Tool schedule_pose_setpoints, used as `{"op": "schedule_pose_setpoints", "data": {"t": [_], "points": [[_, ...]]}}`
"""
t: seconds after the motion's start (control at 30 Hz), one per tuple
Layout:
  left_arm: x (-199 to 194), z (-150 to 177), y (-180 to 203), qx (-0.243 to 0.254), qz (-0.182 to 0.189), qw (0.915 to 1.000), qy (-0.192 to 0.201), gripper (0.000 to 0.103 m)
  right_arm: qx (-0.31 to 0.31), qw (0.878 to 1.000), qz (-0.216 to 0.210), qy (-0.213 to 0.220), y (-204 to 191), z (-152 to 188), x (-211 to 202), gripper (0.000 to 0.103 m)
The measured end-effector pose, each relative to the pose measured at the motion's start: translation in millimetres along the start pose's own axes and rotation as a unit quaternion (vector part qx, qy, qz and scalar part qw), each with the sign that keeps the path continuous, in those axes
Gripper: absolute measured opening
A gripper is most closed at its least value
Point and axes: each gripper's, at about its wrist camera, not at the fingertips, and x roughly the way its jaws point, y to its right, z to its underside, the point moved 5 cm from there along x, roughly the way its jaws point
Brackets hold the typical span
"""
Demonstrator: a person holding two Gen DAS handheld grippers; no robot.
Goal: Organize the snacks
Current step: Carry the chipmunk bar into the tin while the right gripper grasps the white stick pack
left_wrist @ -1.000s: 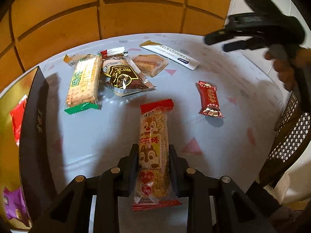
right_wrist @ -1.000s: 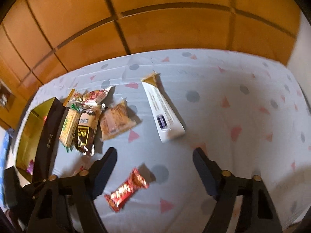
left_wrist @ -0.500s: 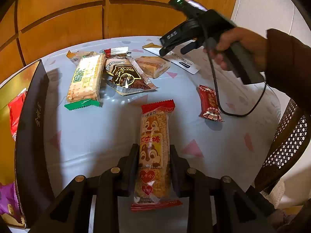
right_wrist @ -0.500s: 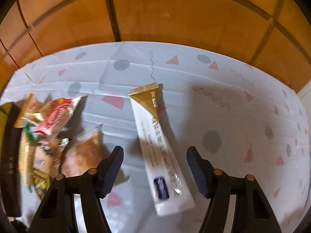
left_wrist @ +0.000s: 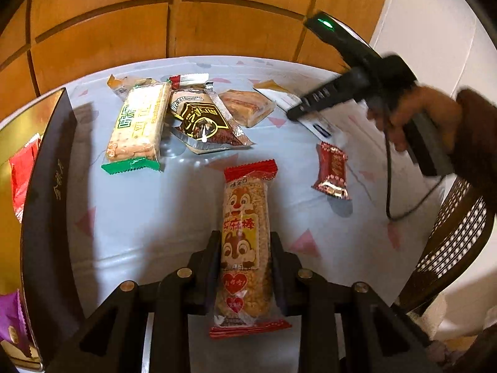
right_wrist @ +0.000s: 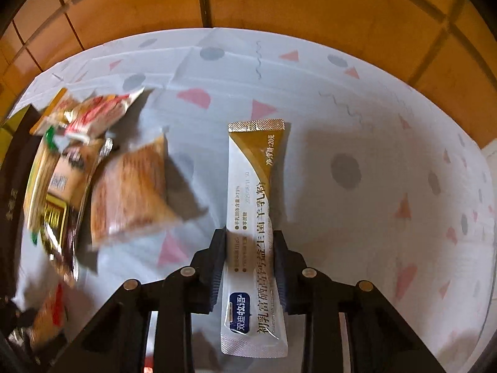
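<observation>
Left gripper (left_wrist: pixel 245 267) clamped on sesame bar (left_wrist: pixel 245 242) over the table (left_wrist: pixel 149 217). Only right wrist view shows right gripper (right_wrist: pixel 250 261) closing around white sachet (right_wrist: pixel 253 233), pads touching; left view blurs it.

tablecloth (right_wrist: pixel 341 118): pale blue-white, with pink triangles, grey dots, thin squiggles
sesame bar (left_wrist: pixel 245 242): golden, red crimped ends, cartoon chipmunks, red hearts
sachet (right_wrist: pixel 253 233): white, gold top with a diagonal edge, blue badge at its near end
cracker pack (left_wrist: pixel 136 124): cream-yellow, green end, left of the sesame bar
brown pack (left_wrist: pixel 205 121): dark brown, silver edges
candy (left_wrist: pixel 332 168): red foil, right of the sesame bar
box (left_wrist: pixel 43 217): black wall, gold inside
grippers: black
</observation>
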Motion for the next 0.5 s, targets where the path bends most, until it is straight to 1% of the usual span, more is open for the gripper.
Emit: {"op": "schedule_pose_setpoints", "data": {"t": [0.07, 0.13, 0.17, 0.27, 0.33, 0.4, 0.47, 0.5], "points": [[-4, -4, -2, -0.016, 0.008, 0.9998, -0.004, 0.028, 0.001, 1.0, 0.0, 0.003, 1, 5, -1, 0.031], [-17, -7, -1, -0.02, 0.024, 0.9995, 0.009, 0.028, 0.005, 1.0, 0.002, 0.005, 1, 8, -2, 0.031], [-23, -9, 0, -0.019, 0.025, 0.9994, 0.014, 0.028, 0.002, 1.0, 0.006, 0.005, 1, 9, -2, 0.031], [-60, -21, -10, -0.039, 0.032, 0.9973, 0.053, 0.028, -0.015, 1.0, 0.017, 0.013, -2, 11, -4, 0.03], [-84, -31, -31, -0.07, 0.017, 0.9944, 0.078, 0.029, -0.013, 1.0, 0.017, 0.016, -8, 11, -6, 0.031], [-101, -39, -58, -0.105, -0.004, 0.9902, 0.091, 0.029, -0.011, 1.0, 0.016, 0.02, -12, 17, -9, 0.031], [-112, -47, -92, -0.148, -0.028, 0.9838, 0.098, 0.029, -0.015, 0.999, 0.019, 0.022, -9, 16, -12, 0.03], [-115, -49, -112, -0.174, -0.044, 0.9788, 0.099, 0.029, -0.015, 0.999, 0.019, 0.023, -10, 16, -11, 0.031]]}}
